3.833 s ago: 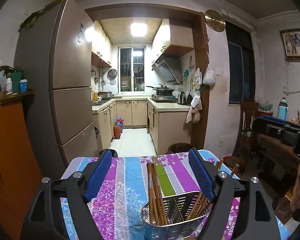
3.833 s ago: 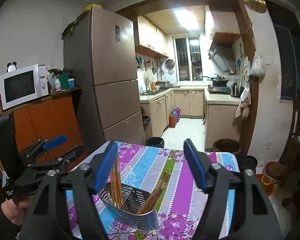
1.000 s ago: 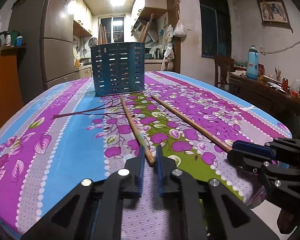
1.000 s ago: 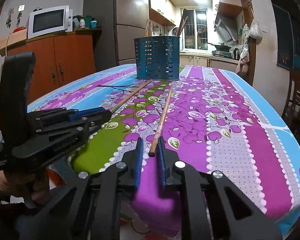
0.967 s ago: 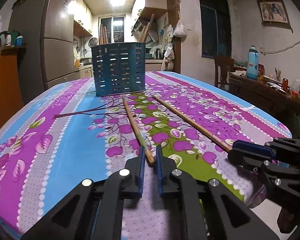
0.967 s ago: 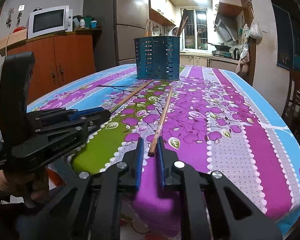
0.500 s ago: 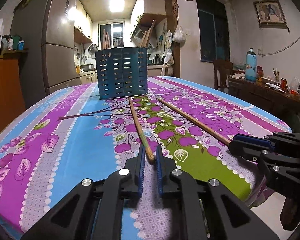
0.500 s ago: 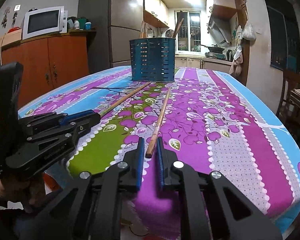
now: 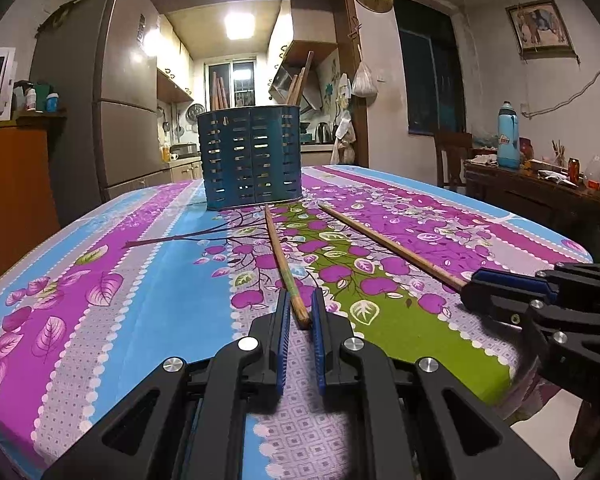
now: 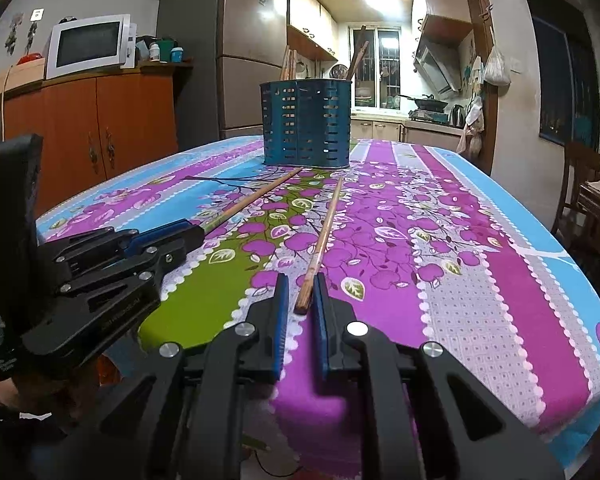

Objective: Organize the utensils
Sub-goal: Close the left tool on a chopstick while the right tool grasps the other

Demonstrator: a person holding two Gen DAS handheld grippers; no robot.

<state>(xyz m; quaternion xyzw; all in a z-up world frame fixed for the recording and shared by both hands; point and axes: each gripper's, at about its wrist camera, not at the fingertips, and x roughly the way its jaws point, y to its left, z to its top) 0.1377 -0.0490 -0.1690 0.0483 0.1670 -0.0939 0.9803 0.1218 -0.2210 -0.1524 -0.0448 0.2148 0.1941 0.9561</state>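
Two wooden chopsticks lie on a floral tablecloth, each running lengthwise away from the near edge toward a blue slotted utensil holder standing upright farther back. The left chopstick has its thick butt end between the blue pads of the left gripper, its narrow tip pointing at the holder's base; the jaws are drawn close around the stick and appear to pinch it. The right chopstick lies the same way, butt end between the pads of the right gripper, tip just short of the holder; those jaws too are nearly together and seem to grip the wood. Between them the sticks converge slightly toward the holder, where more chopsticks stand upright and leaning. Both grippers sit low at the table's near edge, side by side.
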